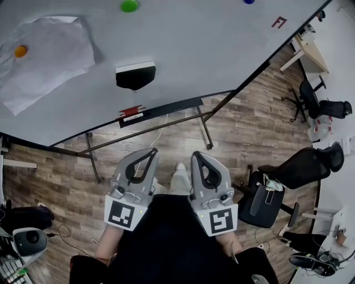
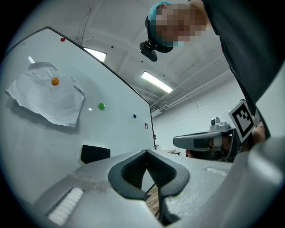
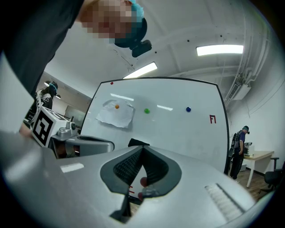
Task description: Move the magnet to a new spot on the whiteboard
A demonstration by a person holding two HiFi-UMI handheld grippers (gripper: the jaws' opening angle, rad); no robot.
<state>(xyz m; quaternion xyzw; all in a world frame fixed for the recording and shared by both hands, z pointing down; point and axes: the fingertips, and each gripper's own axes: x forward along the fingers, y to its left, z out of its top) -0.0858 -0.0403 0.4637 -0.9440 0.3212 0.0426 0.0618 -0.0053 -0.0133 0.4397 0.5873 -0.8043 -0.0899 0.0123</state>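
My grey left claw (image 1: pixel 152 151) and right claw (image 1: pixel 196 155) are both closed on nothing, well apart from the small round green magnet (image 1: pixel 129 5) stuck on the white whiteboard (image 1: pixel 194 50).

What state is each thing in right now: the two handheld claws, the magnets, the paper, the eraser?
Left gripper: shut, empty.
Right gripper: shut, empty.
Paper: crumpled, pinned on the whiteboard under the orange magnet.
Green magnet: stuck on bare board.
Blue magnet: stuck on bare board.
Eraser: clinging to the board.
Red marker: lying on the tray.
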